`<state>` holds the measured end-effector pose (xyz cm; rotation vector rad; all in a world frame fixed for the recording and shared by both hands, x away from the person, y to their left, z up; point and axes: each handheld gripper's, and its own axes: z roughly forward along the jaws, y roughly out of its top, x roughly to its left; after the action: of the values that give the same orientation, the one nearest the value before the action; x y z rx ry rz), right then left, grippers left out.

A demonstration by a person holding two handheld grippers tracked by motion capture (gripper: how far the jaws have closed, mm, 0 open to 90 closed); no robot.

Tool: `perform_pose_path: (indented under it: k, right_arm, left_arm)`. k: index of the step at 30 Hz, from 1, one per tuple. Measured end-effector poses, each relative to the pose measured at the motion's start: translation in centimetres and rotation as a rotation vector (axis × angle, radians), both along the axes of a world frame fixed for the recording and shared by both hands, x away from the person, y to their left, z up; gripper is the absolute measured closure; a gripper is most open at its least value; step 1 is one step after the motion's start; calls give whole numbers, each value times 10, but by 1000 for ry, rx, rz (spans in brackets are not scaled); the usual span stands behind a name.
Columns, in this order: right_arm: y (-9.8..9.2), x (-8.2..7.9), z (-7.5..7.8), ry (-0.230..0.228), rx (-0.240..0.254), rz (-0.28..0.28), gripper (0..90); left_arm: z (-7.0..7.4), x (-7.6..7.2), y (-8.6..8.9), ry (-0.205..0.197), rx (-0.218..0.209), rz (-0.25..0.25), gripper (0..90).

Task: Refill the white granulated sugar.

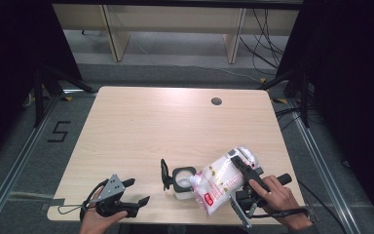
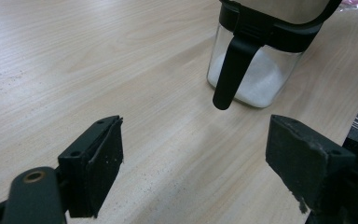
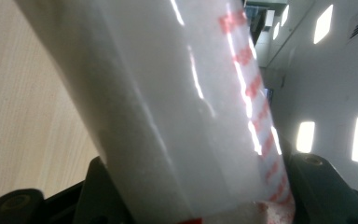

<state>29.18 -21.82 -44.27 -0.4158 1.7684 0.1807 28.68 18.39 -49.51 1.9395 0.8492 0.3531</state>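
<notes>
On the wood bench (image 1: 141, 126), right gripper (image 1: 246, 168) clamps the tilted white pouch (image 1: 221, 180) over the jar (image 1: 182, 183); left gripper (image 1: 131, 191) hangs released.

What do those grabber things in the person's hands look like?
Both are black. The left gripper has a grey three-cornered plate on top and flat, scuffed black jaws. The right gripper has a long black handle, a metal bracket, and a black cable trailing off.
</notes>
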Motion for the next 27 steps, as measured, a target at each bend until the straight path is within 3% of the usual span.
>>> perform_pose_path:
  k: [2,6,7,8,9,10,11,14,16,18,21,22,24,25,27]
  right_arm:
    - [0,2,-2,-26,-45,22,512]
    - [-1,2,-10,-6,-45,-22,520]
    - [-1,5,-13,-13,-52,9,525]
    - [0,4,-12,-9,-87,-8,527]
    - [0,4,-12,-9,-87,-8,527]
    - [0,5,-12,-12,-111,9,529]
    - [-1,5,-18,4,-82,-11,532]
    - [-1,6,-17,-9,-99,8,535]
    - [-1,6,-17,-7,-99,8,538]
    - [-1,6,-20,8,-77,-3,543]
    - [-1,6,-20,3,-76,9,547]
    - [-2,5,-18,12,-101,-1,552]
    - [-2,6,-17,10,-109,5,554]
    - [-3,6,-19,54,-54,-6,560]
    - [-4,7,-18,62,-32,2,565]
  left_arm:
    - [0,2,1,-14,3,-16,185]
    - [1,2,1,-19,17,-19,185]
    - [0,2,1,-15,-6,-17,185]
    - [0,2,1,-15,-6,-17,185]
    - [0,2,1,-15,-10,-19,185]
    - [0,2,1,-16,-14,-17,185]
    - [0,2,1,-16,-9,-17,185]
    - [0,1,0,-3,-18,-6,185]
    - [0,2,1,-15,0,-17,185]
    - [0,2,1,-17,-4,-21,185]
    - [0,2,1,-13,7,-13,185]
    - [-1,1,0,-3,-15,-6,185]
    - [0,2,1,-11,-8,-15,185]
    - [0,2,1,-12,-8,-17,184]
    - [0,2,1,-15,-4,-20,185]
